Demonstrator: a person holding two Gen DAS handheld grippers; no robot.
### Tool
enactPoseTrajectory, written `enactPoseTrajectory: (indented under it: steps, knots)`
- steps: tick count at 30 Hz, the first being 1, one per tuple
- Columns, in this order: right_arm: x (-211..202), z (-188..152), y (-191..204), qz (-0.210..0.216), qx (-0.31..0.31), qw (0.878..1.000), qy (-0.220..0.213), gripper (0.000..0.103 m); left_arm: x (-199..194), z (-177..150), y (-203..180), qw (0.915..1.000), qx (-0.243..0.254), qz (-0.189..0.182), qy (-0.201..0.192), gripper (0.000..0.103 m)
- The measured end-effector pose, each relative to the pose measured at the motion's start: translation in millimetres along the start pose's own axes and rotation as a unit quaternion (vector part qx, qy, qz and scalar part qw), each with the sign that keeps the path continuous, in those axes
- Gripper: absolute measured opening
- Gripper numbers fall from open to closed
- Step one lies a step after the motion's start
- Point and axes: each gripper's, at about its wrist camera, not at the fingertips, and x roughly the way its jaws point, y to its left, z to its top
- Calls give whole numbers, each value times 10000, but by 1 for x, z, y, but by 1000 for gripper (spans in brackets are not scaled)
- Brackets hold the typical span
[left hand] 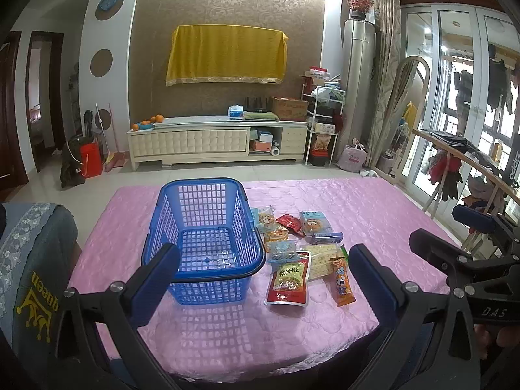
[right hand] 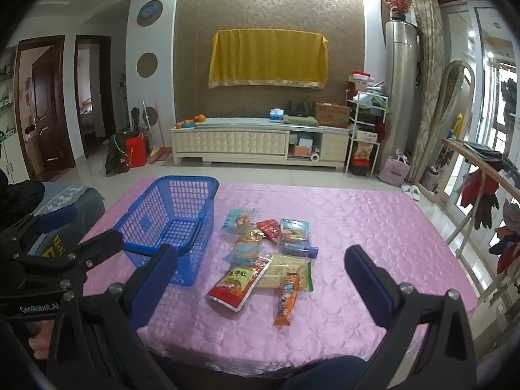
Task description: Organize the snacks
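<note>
An empty blue plastic basket [left hand: 204, 237] stands on the pink tablecloth [left hand: 373, 214]; it also shows in the right wrist view [right hand: 169, 224]. Several snack packets lie in a loose pile right of it: a red pouch [left hand: 287, 281] [right hand: 239, 282], an orange stick pack [left hand: 343, 281] [right hand: 286, 297], a cracker pack [left hand: 321, 260] [right hand: 286, 271], blue packs [left hand: 313, 222] [right hand: 294, 229]. My left gripper [left hand: 265, 274] is open and empty, above the table's near edge in front of the basket. My right gripper [right hand: 260, 276] is open and empty, above the near edge in front of the pile.
A grey cushioned chair back [left hand: 32, 260] stands left of the table. A wooden rack with clothes [left hand: 455, 169] stands at the right. A TV cabinet [left hand: 217, 141] is across the tiled floor beyond the table's far edge.
</note>
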Motion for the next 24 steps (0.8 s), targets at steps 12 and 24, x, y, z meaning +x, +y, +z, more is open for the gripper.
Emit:
enactPoseTrajectory:
  steps: [12,24]
  knots:
    - [-3,2,5,60,-94,9999,-46,103,-7,1,3,10000,-65,2,-11,103]
    - [-8,20,0,274,-291,9990,-198,103,-5,17,-1,9998,42,-121,-144,103]
